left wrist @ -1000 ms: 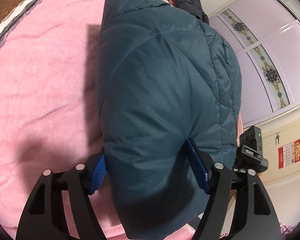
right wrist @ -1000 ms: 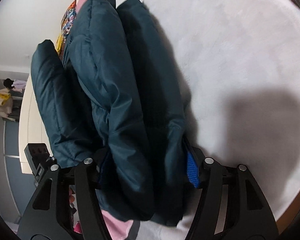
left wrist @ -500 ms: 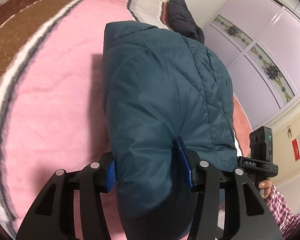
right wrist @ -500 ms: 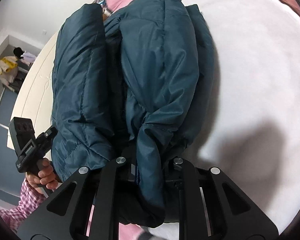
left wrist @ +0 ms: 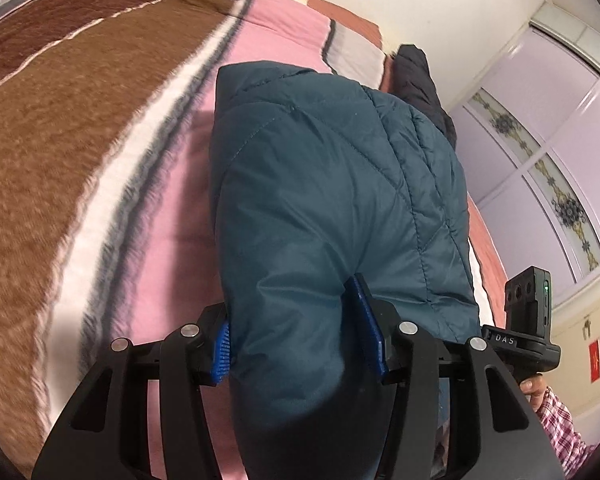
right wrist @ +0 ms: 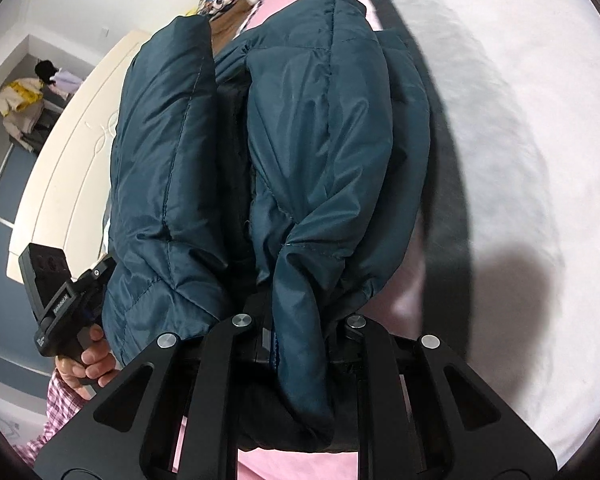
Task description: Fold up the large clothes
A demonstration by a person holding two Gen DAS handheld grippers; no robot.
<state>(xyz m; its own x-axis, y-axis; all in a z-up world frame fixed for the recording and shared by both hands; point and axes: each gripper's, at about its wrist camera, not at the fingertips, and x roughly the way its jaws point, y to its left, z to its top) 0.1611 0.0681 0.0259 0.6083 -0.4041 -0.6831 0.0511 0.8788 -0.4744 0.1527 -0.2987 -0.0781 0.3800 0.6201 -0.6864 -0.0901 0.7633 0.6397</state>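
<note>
A dark teal quilted puffer jacket [left wrist: 320, 184] lies folded lengthwise on the striped blanket [left wrist: 80, 152] of a bed. My left gripper [left wrist: 300, 344] is shut on a thick fold at the jacket's near end, its blue pads [left wrist: 366, 328] pressed into the padding on both sides. In the right wrist view the same jacket [right wrist: 320, 140] shows as bunched layers, and my right gripper [right wrist: 296, 340] is shut tight on a pinched fold of it. The other handheld gripper [right wrist: 56, 304] shows at the left there, held by a hand.
A black garment [left wrist: 420, 80] lies on the bed beyond the jacket. Lilac wardrobe doors [left wrist: 540, 128] stand to the right. A white blanket area [right wrist: 520, 140] spreads right of the jacket. A cream bed board [right wrist: 68, 148] and a pile of clothes [right wrist: 24, 108] show at far left. A plaid sleeve [left wrist: 560, 420] is nearby.
Both grippers have closed in on the jacket's near end and lifted it. The cameras have tilted up, so more of the bed and room shows. The right gripper has rolled.
</note>
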